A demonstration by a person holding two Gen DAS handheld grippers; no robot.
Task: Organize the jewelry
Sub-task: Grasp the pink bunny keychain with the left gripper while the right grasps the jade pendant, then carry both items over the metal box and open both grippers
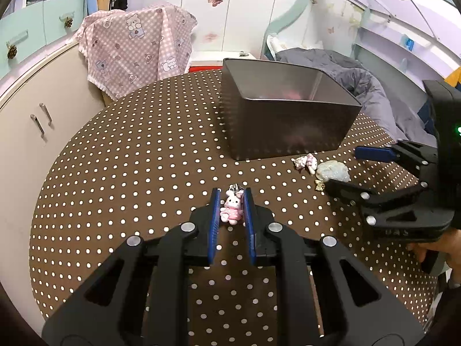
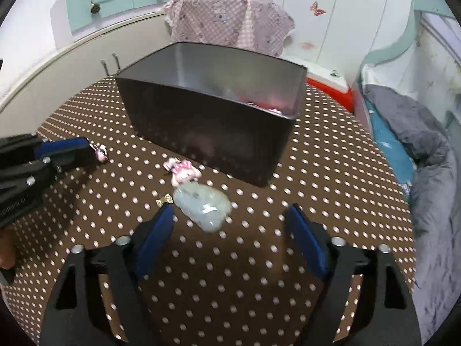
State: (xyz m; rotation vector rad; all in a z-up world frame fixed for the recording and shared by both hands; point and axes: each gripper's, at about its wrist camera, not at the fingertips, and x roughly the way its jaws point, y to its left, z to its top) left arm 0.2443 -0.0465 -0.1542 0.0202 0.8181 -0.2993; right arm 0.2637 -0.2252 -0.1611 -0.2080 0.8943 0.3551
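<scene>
Both wrist views close, angled down; share dotted table (image 1: 144, 173), box (image 2: 207, 121).

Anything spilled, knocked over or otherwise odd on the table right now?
Nothing stands out. The bin stands upright on the table. A second bunny charm, a pale pendant and a small gold bow lie loose beside it, still unsorted.

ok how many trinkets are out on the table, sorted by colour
pink bunny charms: 2, one in the left gripper at, one loose
pale green pendant: 1
gold bow piece: 1
total: 4
Contents of the dark box are unclear.
</scene>
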